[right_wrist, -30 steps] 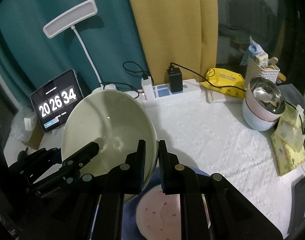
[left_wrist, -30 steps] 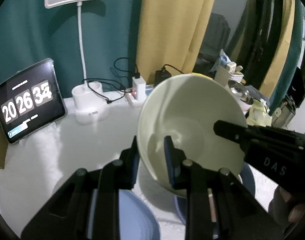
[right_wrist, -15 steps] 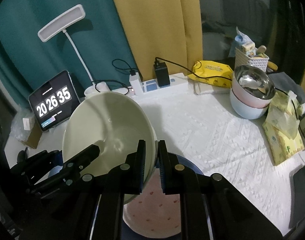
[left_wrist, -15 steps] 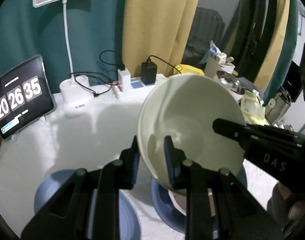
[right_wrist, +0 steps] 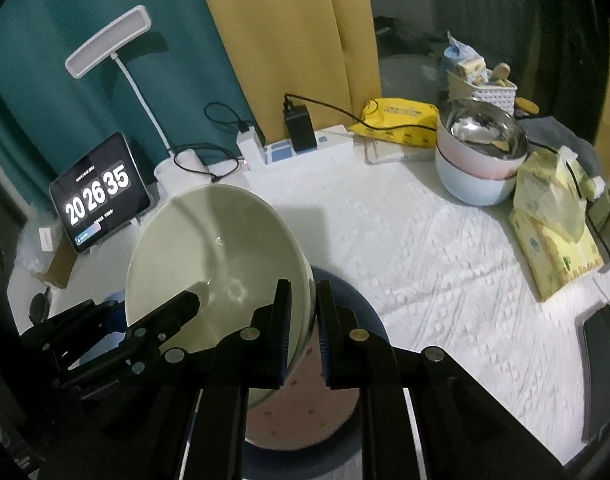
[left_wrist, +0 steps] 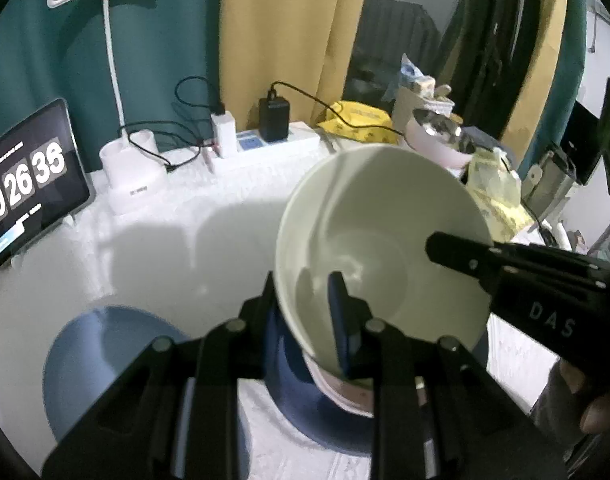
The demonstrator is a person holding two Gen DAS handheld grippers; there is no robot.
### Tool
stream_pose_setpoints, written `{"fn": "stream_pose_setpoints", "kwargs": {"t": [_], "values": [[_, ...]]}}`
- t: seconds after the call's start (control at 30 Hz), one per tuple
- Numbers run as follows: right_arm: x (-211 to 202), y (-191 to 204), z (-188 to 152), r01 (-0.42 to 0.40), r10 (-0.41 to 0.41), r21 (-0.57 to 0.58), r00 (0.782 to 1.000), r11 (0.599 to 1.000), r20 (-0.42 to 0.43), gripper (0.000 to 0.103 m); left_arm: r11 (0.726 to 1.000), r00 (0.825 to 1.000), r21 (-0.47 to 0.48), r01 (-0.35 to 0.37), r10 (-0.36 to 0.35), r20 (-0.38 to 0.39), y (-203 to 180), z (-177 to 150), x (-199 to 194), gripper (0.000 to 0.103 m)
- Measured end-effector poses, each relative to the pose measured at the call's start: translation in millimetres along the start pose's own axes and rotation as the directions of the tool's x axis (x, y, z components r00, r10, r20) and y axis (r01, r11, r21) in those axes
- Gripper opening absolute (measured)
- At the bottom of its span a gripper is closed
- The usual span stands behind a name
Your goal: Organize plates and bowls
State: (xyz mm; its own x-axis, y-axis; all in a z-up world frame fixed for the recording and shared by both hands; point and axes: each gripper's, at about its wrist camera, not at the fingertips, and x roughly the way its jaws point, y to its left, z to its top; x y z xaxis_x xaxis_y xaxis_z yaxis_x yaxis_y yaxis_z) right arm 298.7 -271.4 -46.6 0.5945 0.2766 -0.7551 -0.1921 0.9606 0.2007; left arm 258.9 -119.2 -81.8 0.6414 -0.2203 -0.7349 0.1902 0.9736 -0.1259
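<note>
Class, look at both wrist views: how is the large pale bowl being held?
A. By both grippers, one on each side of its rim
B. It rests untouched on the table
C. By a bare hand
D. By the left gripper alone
A: the left gripper and the right gripper each clamp the rim of the pale bowl on opposite sides.

Background's got a tablet clock [right_wrist: 99,192] reading 20:26, a white desk lamp [right_wrist: 107,42], a power strip [right_wrist: 301,148] and yellow wipes [right_wrist: 399,120].

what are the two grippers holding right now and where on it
Both hold the pale green bowl by its rim: the left gripper pinches one side of the wall, the right gripper the opposite side, one finger inside and one outside each.
</note>
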Motion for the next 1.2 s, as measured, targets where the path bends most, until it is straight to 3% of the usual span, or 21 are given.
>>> {"fn": "stream_pose_setpoints", "kwargs": {"t": [0.63,1.2], "values": [[11,-17,-24,0.021,-0.020,0.011,0.999,1.000,-0.049,0.014,0.999,0.997,0.033,-0.008,0.011,-0.074,-18,-28,21,0.024],[18,-15,-30,0.027,-0.028,-0.018,0.998,0.999,-0.065,0.014,0.997,0.997,0.062,-0.043,0.047,-0.068,-17,-28,24,0.026]]}}
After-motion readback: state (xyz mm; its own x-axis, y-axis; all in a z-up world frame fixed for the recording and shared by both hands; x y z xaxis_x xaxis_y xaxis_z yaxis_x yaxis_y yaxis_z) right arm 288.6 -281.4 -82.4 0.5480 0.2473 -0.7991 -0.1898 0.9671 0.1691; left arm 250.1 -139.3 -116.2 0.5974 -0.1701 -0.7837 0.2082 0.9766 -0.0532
